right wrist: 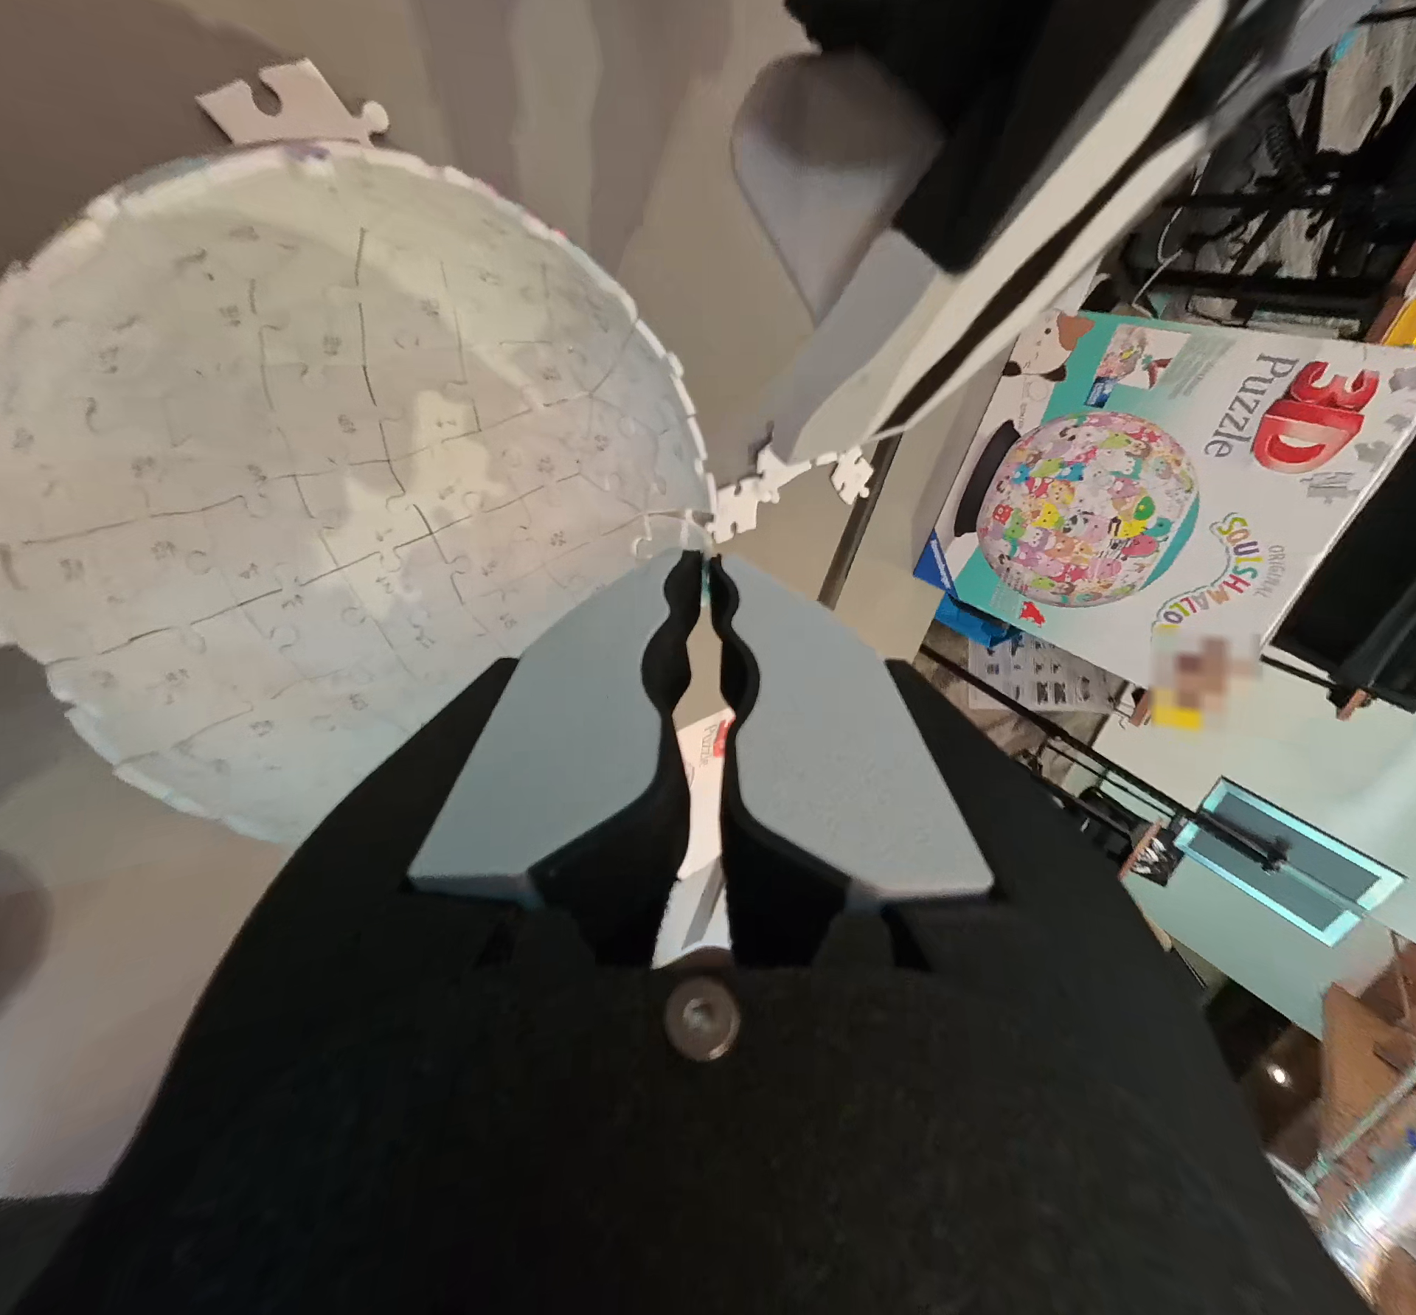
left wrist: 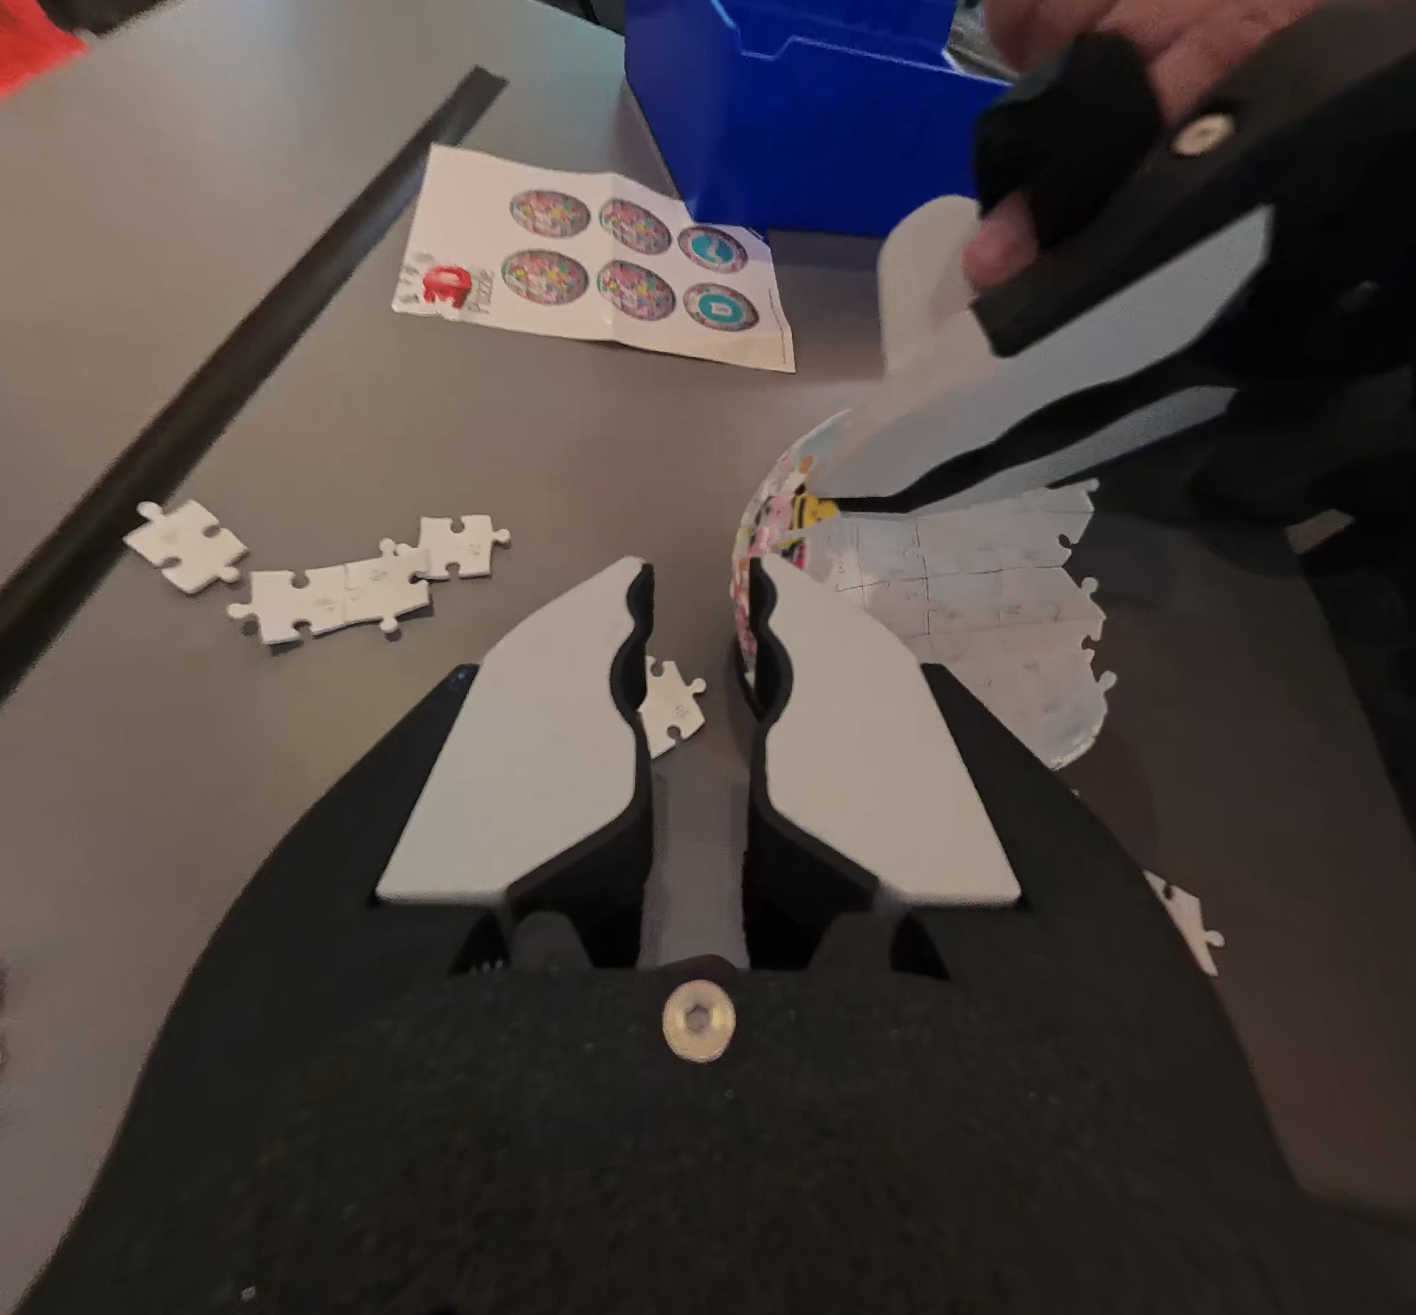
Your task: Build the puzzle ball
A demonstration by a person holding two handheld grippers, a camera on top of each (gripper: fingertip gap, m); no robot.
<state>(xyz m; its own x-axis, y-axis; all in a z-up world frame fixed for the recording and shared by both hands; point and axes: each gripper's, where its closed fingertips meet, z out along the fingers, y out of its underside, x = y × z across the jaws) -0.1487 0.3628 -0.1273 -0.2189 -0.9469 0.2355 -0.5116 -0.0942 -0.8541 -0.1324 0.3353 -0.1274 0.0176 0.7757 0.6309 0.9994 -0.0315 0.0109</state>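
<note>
The half-built puzzle ball (left wrist: 965, 619) is an open shell, white inside and colourful outside, resting on the grey table (left wrist: 383, 435). In the right wrist view its white inside (right wrist: 329, 474) fills the left. My right gripper (right wrist: 706, 564) is shut on the shell's rim; it reaches in from the upper right in the left wrist view (left wrist: 831, 500). My left gripper (left wrist: 701, 581) is open and empty, low over the table, its right finger (left wrist: 835, 726) beside the shell's outer wall. Loose white pieces (left wrist: 337, 596) lie to its left, one (left wrist: 674, 703) under its jaws.
A printed leaflet (left wrist: 598, 259) lies behind the pieces, with a blue bin (left wrist: 804, 75) beyond it. Another loose piece (left wrist: 1184, 918) lies at the right. The puzzle box (right wrist: 1149, 481) stands off the table's edge. A dark seam (left wrist: 253, 328) crosses the table. My right fingertips sit around 4 cm from my left ones. The dark seam (left wrist: 253, 328) is about 25 cm from both grippers' fingertips.
</note>
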